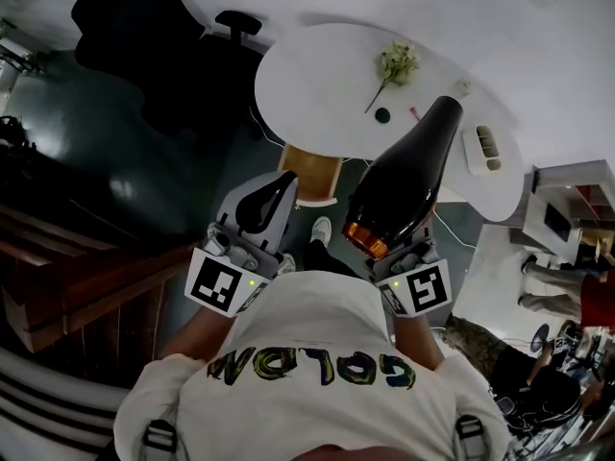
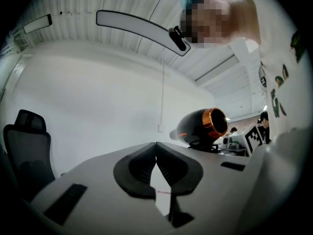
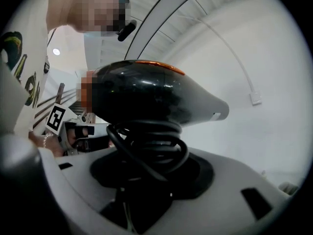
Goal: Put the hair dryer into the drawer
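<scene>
The hair dryer (image 1: 404, 176) is black and glossy with an orange ring at its rear end. My right gripper (image 1: 408, 250) is shut on its handle, which has the black cord coiled round it. The right gripper view shows the dryer (image 3: 146, 97) lying across the top of the jaws, with the cord loops filling my right gripper (image 3: 151, 165). My left gripper (image 1: 283, 179) is held level beside it, jaw tips touching and nothing between them. In the left gripper view, my left gripper (image 2: 156, 146) is shut and the dryer (image 2: 203, 126) is off to the right. No drawer is visible.
A round white table (image 1: 317, 84) lies ahead and below, with a flower sprig (image 1: 394, 65) and a white box (image 1: 483, 149) on it. A wooden stool (image 1: 312, 173) stands under its edge. A black office chair (image 1: 144, 36) is at far left, dark wooden furniture (image 1: 77, 277) at left, and people (image 1: 557, 277) at right.
</scene>
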